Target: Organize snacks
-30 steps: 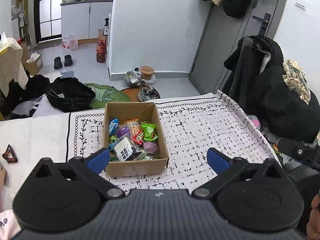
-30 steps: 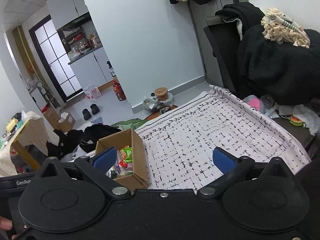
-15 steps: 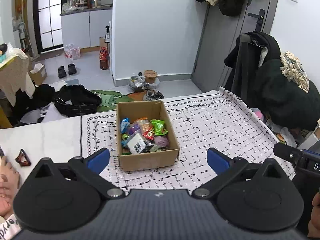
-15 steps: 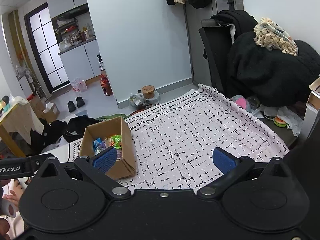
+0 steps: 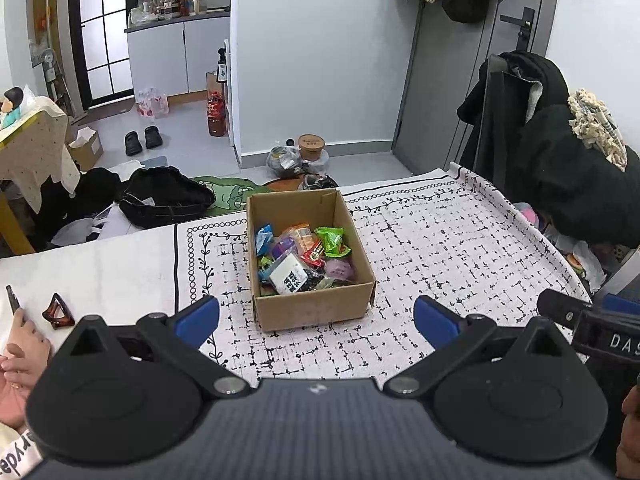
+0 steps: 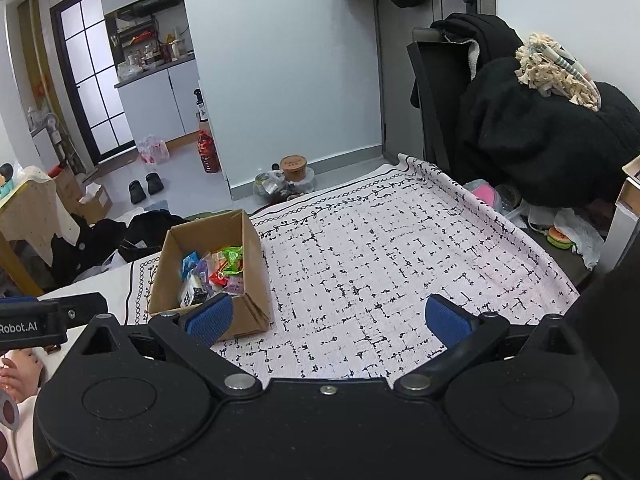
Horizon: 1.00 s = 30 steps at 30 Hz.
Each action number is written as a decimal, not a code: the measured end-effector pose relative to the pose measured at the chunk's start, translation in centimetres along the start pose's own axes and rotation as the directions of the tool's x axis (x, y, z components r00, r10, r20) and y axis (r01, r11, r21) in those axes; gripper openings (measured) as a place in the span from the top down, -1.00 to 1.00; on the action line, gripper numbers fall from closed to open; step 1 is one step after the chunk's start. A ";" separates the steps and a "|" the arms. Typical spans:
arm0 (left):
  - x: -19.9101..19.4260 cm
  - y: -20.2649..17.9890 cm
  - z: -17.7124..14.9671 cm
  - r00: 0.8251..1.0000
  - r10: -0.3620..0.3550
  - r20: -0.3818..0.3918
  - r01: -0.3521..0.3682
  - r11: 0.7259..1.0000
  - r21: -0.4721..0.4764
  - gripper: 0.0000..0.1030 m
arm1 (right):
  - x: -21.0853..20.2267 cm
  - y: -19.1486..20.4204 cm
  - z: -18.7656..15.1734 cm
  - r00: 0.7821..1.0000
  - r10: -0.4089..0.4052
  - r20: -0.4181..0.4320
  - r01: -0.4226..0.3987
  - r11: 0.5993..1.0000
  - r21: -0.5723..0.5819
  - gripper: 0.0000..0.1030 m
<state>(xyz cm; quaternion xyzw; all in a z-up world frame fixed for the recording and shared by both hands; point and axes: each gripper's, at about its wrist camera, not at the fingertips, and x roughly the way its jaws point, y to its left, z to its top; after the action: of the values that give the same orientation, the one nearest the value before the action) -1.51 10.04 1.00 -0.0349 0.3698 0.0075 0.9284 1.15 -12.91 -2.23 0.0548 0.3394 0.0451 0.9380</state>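
Note:
An open cardboard box (image 5: 312,308) stands on the patterned tablecloth (image 5: 440,248), filled with several colourful snack packets (image 5: 304,256). My left gripper (image 5: 316,318) is open and empty, just in front of the box's near wall. In the right wrist view the box (image 6: 256,280) sits at the left with the snack packets (image 6: 216,272) inside. My right gripper (image 6: 326,318) is open and empty, over the cloth to the right of the box, its left fingertip (image 6: 210,318) near the box's front corner.
A brown hair clip (image 5: 58,312) lies on the white tabletop at the left, near a person's hand (image 5: 24,340). A chair piled with black clothes (image 6: 540,140) stands beyond the table's right edge. Bags and shoes lie on the floor behind.
Both grippers have pulled back and risen a little, so the box has shifted right in both views. Both stay open.

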 end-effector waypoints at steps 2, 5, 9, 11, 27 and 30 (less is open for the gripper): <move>0.0 -0.1 0.0 1.000 0.000 0.001 0.000 1.000 0.002 -0.99 | 0.2 0.1 -0.1 1.000 0.000 -0.006 0.000 1.000 0.000 -1.00; -0.1 0.0 0.0 1.000 -0.004 0.003 0.004 1.000 0.004 -0.99 | 0.3 0.0 -0.1 1.000 -0.001 -0.008 0.001 1.000 0.001 -1.00; -0.1 0.0 0.0 1.000 -0.005 0.002 0.005 1.000 0.008 -0.99 | 0.3 0.1 -0.2 1.000 -0.007 -0.007 0.007 1.000 -0.002 -1.00; -0.2 0.0 0.0 1.000 -0.006 0.001 0.006 1.000 0.009 -0.99 | 0.2 0.0 -0.2 1.000 -0.007 -0.006 0.007 1.000 0.000 -1.00; -0.1 -0.4 -0.2 1.000 -0.010 -0.007 0.010 1.000 0.024 -0.99 | 0.1 0.0 -0.2 1.000 -0.013 -0.007 0.013 1.000 -0.001 -1.00; 0.0 -0.6 -0.2 1.000 -0.010 -0.010 0.011 1.000 0.026 -0.99 | 0.2 -0.1 -0.1 1.000 -0.017 -0.007 0.017 1.000 0.004 -1.00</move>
<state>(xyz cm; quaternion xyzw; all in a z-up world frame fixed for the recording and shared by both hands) -1.67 9.46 0.87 -0.0250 0.3742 -0.0023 0.9270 1.22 -12.94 -2.46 0.0536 0.3433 0.0364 0.9370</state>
